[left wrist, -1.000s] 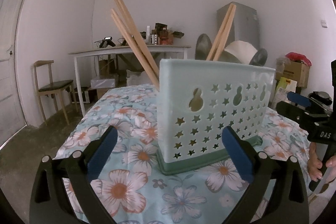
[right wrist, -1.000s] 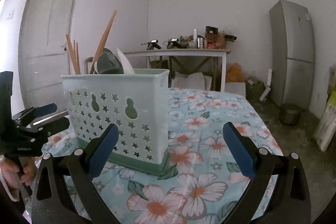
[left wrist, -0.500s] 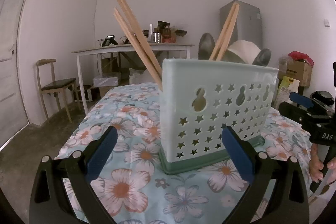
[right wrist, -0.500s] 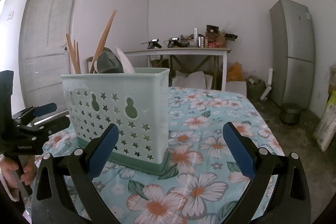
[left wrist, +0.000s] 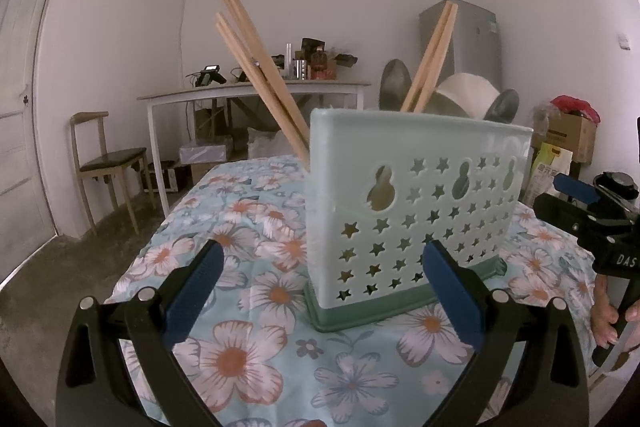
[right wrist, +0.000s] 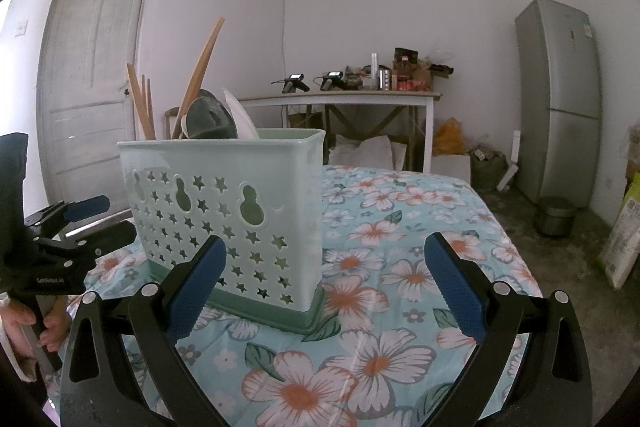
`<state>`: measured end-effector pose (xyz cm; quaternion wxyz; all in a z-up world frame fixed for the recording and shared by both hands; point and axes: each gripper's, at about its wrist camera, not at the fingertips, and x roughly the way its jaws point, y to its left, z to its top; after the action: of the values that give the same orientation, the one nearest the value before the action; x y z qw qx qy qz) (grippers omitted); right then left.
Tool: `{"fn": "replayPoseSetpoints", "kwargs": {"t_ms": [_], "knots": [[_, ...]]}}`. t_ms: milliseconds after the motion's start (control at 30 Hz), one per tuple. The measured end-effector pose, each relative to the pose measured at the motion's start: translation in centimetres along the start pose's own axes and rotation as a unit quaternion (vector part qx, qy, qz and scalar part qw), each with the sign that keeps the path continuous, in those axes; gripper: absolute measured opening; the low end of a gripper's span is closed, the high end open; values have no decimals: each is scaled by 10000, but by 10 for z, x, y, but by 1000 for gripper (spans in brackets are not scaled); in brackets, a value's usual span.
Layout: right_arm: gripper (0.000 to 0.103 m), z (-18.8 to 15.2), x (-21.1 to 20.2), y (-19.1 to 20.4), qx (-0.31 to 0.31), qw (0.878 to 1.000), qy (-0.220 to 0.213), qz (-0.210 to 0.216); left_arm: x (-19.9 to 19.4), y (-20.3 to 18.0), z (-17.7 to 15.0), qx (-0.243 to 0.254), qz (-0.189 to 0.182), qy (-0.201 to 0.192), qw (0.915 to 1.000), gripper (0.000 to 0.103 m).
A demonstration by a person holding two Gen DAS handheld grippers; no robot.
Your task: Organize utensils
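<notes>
A pale green utensil holder (left wrist: pixel 416 211) (right wrist: pixel 228 203) with star-shaped holes stands upright on the floral tablecloth (left wrist: pixel 256 227). Wooden chopsticks (left wrist: pixel 260 67) (right wrist: pixel 200 75) and dark and white spoons (left wrist: pixel 468 93) (right wrist: pixel 212 121) stick out of its top. My left gripper (left wrist: pixel 320 287) is open and empty, just in front of the holder's corner. My right gripper (right wrist: pixel 324 283) is open and empty too, near the holder's other front corner. Each gripper shows at the edge of the other's view, the right gripper (left wrist: pixel 580 203) and the left gripper (right wrist: pixel 76 223), held by a hand (right wrist: pixel 24 323).
The tablecloth (right wrist: pixel 400 227) covers the table to its edges. Behind stand a white side table with clutter (left wrist: pixel 256 91) (right wrist: pixel 360 95), a wooden chair (left wrist: pixel 104 163), a grey fridge (right wrist: pixel 560 99), a door (right wrist: pixel 92 75), boxes (left wrist: pixel 568 135) and a small bin (right wrist: pixel 556 215).
The left wrist view has shifted slightly, with the holder sitting a little higher and further right in it. The right wrist view is almost unchanged. Both grippers stay open.
</notes>
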<state>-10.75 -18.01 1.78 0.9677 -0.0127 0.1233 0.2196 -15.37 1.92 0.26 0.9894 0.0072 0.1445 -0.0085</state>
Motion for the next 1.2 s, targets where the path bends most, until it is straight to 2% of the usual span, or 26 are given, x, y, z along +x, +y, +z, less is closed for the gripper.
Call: {"fn": "replayPoseSetpoints", "kwargs": {"t_ms": [1200], "knots": [[95, 0, 0, -2, 10, 10000, 36, 25, 5, -2, -1, 169, 43, 87, 9998, 98]]}}
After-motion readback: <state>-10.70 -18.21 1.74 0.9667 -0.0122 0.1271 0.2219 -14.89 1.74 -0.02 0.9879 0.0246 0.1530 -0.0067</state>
